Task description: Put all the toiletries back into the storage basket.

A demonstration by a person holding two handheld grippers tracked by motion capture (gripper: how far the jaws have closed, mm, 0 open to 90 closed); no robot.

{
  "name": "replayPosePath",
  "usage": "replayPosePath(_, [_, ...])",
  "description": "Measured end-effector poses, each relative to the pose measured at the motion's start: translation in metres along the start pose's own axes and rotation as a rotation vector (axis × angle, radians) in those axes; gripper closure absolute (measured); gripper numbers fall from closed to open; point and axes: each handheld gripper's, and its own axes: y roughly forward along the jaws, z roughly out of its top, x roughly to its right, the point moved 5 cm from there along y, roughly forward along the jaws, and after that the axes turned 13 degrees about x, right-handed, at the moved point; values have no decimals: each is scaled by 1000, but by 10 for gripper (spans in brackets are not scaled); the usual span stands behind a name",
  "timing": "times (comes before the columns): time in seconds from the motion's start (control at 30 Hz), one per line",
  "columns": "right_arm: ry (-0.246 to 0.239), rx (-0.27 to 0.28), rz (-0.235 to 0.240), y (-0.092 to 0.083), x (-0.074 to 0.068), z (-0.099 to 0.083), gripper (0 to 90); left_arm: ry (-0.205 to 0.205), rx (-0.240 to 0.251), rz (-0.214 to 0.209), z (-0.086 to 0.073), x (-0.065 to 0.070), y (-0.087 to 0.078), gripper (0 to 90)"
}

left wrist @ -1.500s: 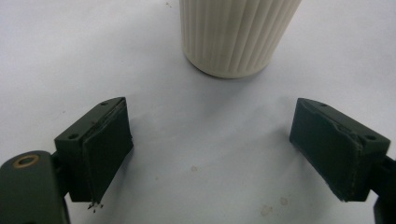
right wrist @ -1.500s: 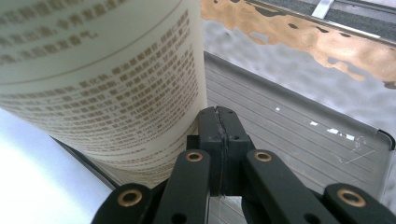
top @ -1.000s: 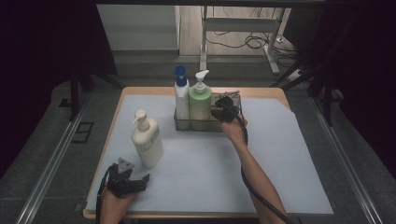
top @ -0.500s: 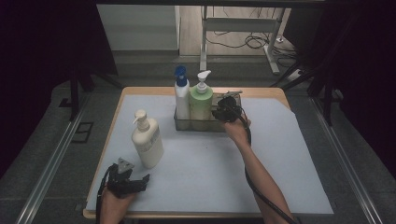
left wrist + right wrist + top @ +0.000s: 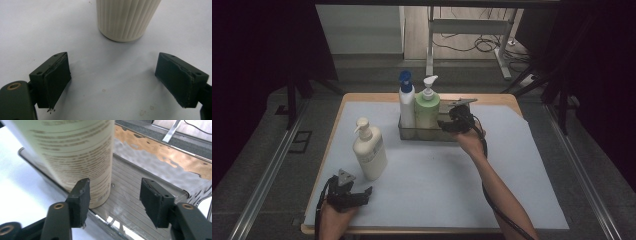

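Left gripper (image 5: 362, 194): being held low at lower left of the frame, jaws spread apart, nothing between them.
Cream pump bottle (image 5: 369, 150): standing upright just beyond it.
Right gripper (image 5: 447, 120): being held at the metal tray (image 5: 432, 134), jaws apart, empty.
Green pump bottle (image 5: 427, 107): standing in the tray beside the blue-capped bottle (image 5: 406, 100).
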Motion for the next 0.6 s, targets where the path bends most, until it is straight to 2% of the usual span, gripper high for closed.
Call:
replayPosePath(0.27, [-40,-2,40,-15,-9,0,286,-1,1,-1,0,0,0,122])
replayPosePath(0.6, [-66,-6,94,-39,-18,-6,205,-1,0,-1,0,0,0,123])
